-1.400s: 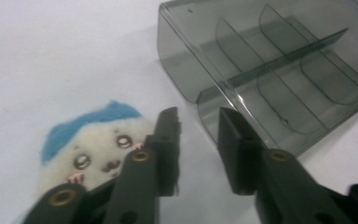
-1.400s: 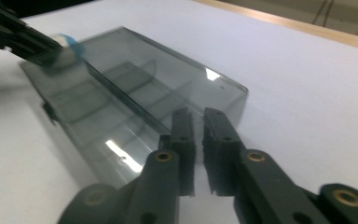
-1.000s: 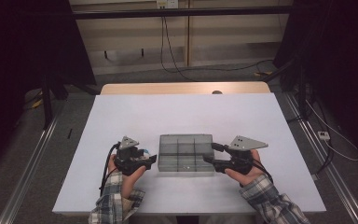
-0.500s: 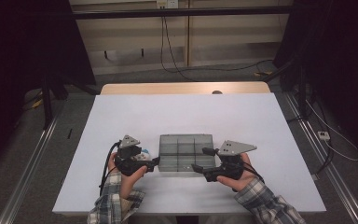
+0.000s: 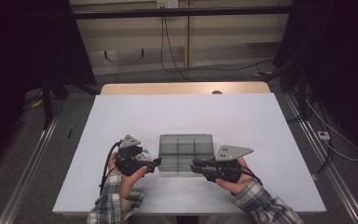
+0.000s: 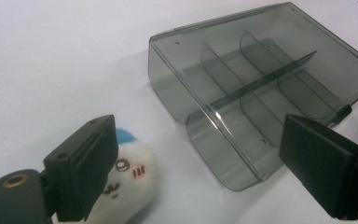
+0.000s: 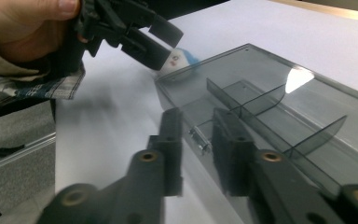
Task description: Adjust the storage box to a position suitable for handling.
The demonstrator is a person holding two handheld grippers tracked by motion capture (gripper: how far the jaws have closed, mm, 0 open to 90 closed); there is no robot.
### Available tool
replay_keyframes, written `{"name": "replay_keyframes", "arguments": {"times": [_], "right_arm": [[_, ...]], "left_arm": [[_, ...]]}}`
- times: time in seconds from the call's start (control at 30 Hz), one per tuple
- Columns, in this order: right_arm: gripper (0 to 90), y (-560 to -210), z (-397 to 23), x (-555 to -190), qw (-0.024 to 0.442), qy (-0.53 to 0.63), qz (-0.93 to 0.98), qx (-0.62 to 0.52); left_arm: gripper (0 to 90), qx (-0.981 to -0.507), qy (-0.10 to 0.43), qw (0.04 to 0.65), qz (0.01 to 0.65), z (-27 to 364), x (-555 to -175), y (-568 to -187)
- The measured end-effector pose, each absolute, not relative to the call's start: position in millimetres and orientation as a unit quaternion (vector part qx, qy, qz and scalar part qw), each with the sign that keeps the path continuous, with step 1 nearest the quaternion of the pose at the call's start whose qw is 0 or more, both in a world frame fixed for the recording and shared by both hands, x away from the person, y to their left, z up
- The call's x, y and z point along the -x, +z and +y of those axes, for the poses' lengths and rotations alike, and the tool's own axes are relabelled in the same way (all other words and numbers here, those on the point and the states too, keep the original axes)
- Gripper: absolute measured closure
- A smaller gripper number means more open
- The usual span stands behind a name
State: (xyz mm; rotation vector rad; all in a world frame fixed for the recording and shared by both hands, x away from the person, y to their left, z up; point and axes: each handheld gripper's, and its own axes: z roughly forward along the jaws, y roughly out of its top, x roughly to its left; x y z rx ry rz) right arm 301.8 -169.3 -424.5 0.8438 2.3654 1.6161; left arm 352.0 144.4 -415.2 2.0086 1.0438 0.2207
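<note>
Smoky plastic box [image 5: 186,150] sits between wide-open left gripper [image 5: 154,163], beside a plush toy [image 6: 128,179], and right gripper [image 5: 196,166] closing on its latch [image 7: 199,139].

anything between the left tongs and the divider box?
Only bare white table. In the left gripper view the open left tongs straddle the smoky divider box corner; the plush toy sits beside one tong.

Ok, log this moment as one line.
left gripper: open beside soft toy | right gripper: jaws just closing around box latch | box on table

Plaid sleeves [image 5: 261,201]; black grippers, grey triangular top plates, trailing black cables.
</note>
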Motion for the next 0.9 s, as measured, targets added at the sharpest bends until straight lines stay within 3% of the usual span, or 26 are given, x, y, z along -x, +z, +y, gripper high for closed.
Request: {"name": "replay_keyframes", "arguments": {"times": [0.13, 0.27, 0.6, 0.8, 0.9], "right_arm": [[86.8, -426.5, -169.3, -300.4, 0.069, 0.538, 0.795, -0.272], [89.9, -429.9, -168.4, -298.3, 0.06, 0.527, 0.805, -0.266], [90.0, -441.7, -163.1, -297.4, 0.045, 0.488, 0.831, -0.264], [90.0, -445.3, -162.8, -301.4, 0.048, 0.479, 0.832, -0.274], [90.0, -447.7, -161.3, -303.6, 0.049, 0.473, 0.835, -0.275]], "left_arm": [[14.4, -0.802, 0.089, 0.42, 0.415, 143.8, -351.8, -415.3], [15.6, -0.801, 0.086, 0.422, 0.416, 144.1, -352.0, -415.1], [25.5, -0.802, 0.083, 0.426, 0.41, 143.9, -351.5, -414.3], [37.1, -0.806, 0.082, 0.424, 0.404, 143.4, -351.0, -414.0], [52.6, -0.806, 0.081, 0.428, 0.4, 143.4, -350.4, -413.4]]}}
